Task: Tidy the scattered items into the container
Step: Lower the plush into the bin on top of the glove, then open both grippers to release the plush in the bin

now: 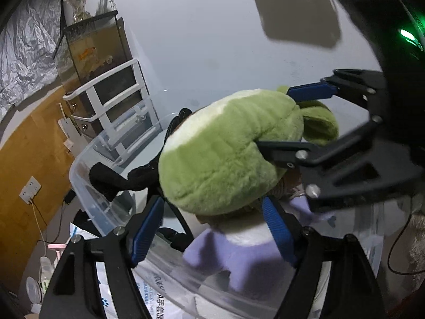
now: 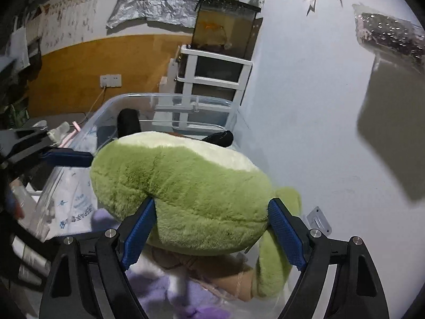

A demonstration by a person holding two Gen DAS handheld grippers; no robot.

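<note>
A green plush toy (image 1: 220, 156) (image 2: 186, 194) lies on top of the pile in the clear plastic bin (image 1: 79, 183) (image 2: 159, 96), with one limb hanging past the bin's right rim. Under it are a purple and white plush (image 1: 239, 260) (image 2: 164, 292), a black strap-like item (image 1: 111, 178) (image 2: 127, 122) and a printed white packet (image 2: 71, 202). My right gripper (image 2: 212, 232) (image 1: 294, 122) is open and straddles the green plush, its pads (image 2: 139, 231) at the fur. My left gripper (image 1: 212, 231) (image 2: 66, 156) is open at the bin's near side, its pads (image 1: 147, 231) flanking both plush toys.
The bin sits at the left edge of a white table (image 1: 212, 53) (image 2: 305, 106). A fish tank (image 1: 93, 50) (image 2: 223, 29) stands on a white shelf behind it. A glittery bag (image 2: 390, 32) lies far right and a small metal plate (image 2: 318, 222) beside the bin.
</note>
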